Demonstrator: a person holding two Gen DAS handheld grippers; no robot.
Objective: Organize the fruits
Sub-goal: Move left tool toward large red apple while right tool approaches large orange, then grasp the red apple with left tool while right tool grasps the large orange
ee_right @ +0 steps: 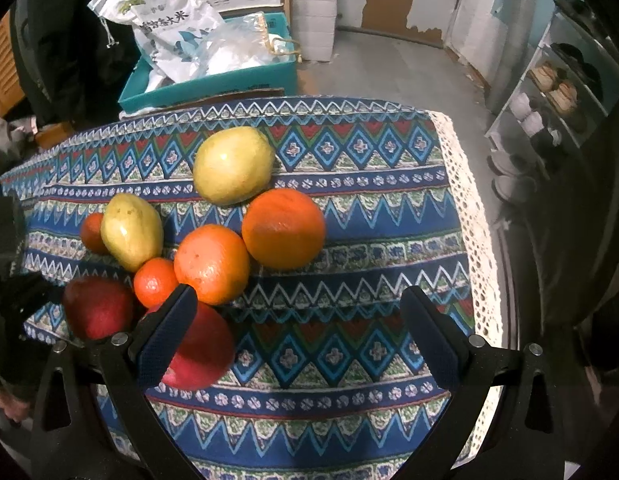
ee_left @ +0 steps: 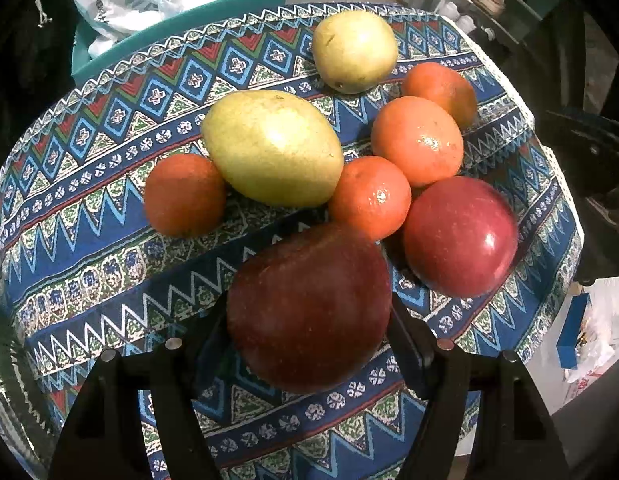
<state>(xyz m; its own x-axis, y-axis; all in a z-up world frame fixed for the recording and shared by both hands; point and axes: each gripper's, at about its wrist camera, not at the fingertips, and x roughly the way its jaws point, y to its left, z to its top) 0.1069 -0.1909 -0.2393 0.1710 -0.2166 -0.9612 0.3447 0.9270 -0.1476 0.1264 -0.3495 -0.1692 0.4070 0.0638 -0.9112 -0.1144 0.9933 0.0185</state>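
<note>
On the patterned tablecloth the fruit lies in one loose cluster, and in the left wrist view the leftmost piece is a small orange at about nine o'clock from the cluster's middle, touching the long green pear just to its right. At six o'clock, nearest the camera, sits the dark red apple, and the left gripper has its two black fingers pressed against the apple's flanks, so the jaws are clamped on it. Above the apple, a small tangerine touches the pear, with a larger orange at one o'clock from it and another orange farther out the same way. A round green pear lies at twelve o'clock, near the cloth's far edge, and a second red apple rests at three o'clock from the held one. In the right wrist view the right gripper hangs over the cloth with its jaws wide apart and nothing between them; its left blue-padded finger sits in front of the bright red apple, whether touching I cannot tell. Beyond the table at eleven o'clock stands a teal box holding a printed bag.
</note>
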